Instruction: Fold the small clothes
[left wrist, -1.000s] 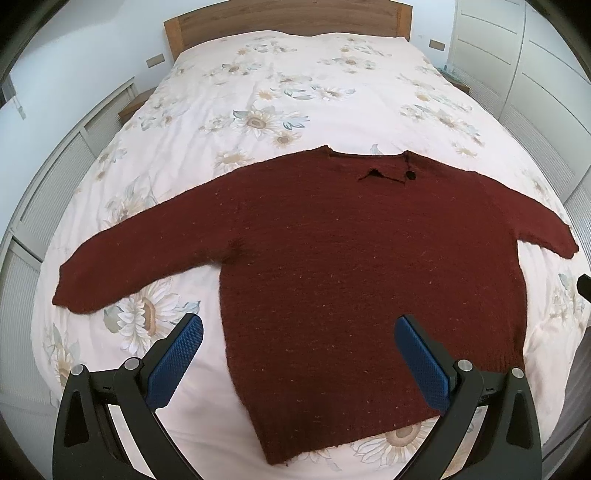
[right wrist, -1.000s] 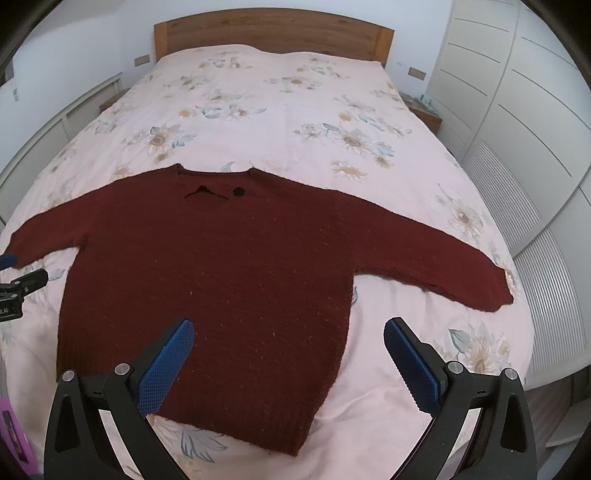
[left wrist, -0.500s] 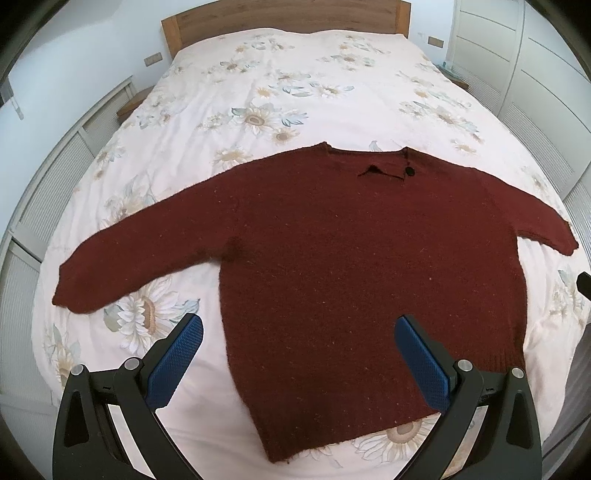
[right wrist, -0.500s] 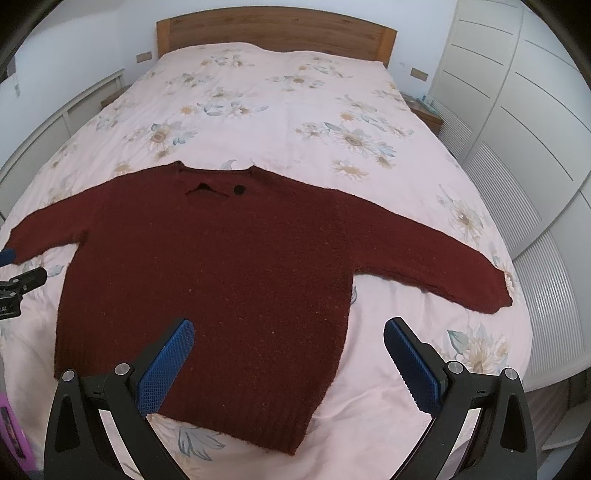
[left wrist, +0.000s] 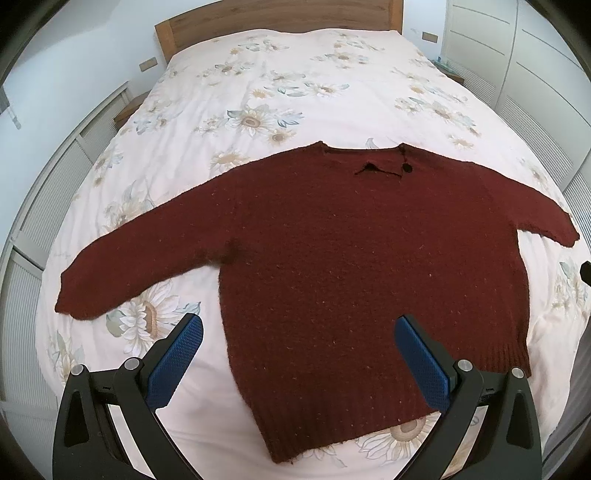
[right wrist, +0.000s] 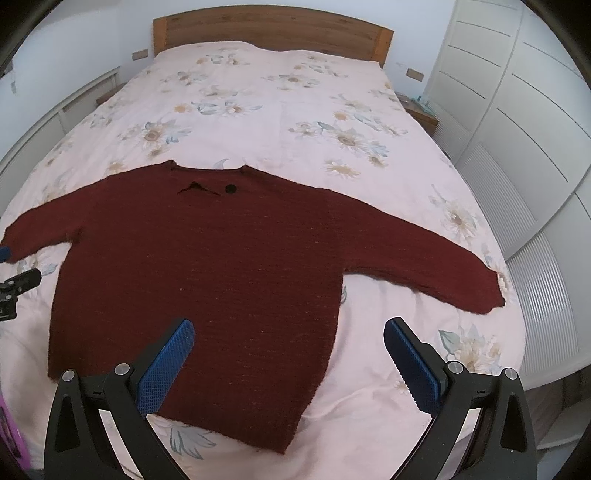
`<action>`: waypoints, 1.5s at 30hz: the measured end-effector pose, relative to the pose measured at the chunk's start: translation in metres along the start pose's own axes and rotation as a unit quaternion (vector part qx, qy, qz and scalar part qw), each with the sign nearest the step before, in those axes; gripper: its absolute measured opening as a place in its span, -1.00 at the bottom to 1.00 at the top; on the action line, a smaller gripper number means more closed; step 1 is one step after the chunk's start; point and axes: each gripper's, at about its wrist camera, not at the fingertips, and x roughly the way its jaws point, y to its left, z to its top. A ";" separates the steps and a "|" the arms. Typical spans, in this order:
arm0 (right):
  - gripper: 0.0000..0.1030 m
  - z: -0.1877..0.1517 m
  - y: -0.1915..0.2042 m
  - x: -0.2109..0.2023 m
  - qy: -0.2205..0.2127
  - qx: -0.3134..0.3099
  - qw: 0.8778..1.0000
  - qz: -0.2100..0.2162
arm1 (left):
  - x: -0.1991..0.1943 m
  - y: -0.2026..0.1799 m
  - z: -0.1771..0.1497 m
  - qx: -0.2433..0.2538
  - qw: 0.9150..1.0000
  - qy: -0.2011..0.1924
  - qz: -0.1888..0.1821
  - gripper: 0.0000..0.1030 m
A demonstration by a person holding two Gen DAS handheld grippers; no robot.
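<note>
Red sweater [left wrist: 332,266] spread flat on the bed [left wrist: 295,81], sleeves out to left and right.

Left gripper [left wrist: 299,354] and right gripper [right wrist: 288,354] hover above its near hem, fingers [left wrist: 177,362] wide apart, holding nothing.

Place: a home bedroom
Evidence: double bed [right wrist: 280,110] with floral duvet, wooden headboard [right wrist: 273,27], white fitted wardrobes [right wrist: 517,122], bedside table [right wrist: 421,110]

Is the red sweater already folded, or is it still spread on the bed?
Spread: the sweater lies flat on the bed, both sleeves out.
</note>
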 end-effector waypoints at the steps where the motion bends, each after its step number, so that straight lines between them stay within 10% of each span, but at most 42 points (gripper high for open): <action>1: 0.99 0.000 0.000 0.000 0.000 0.000 1.000 0.000 | 0.000 -0.001 0.000 0.000 1.000 0.001 0.000 0.99; 34: 0.99 -0.001 -0.004 0.018 0.015 -0.003 1.000 -0.004 | 0.012 -0.005 0.001 0.016 1.000 0.015 -0.005 0.99; 45: 0.99 0.012 -0.079 0.061 0.013 0.046 0.998 -0.037 | 0.018 0.020 0.031 0.008 1.000 0.000 0.012 0.99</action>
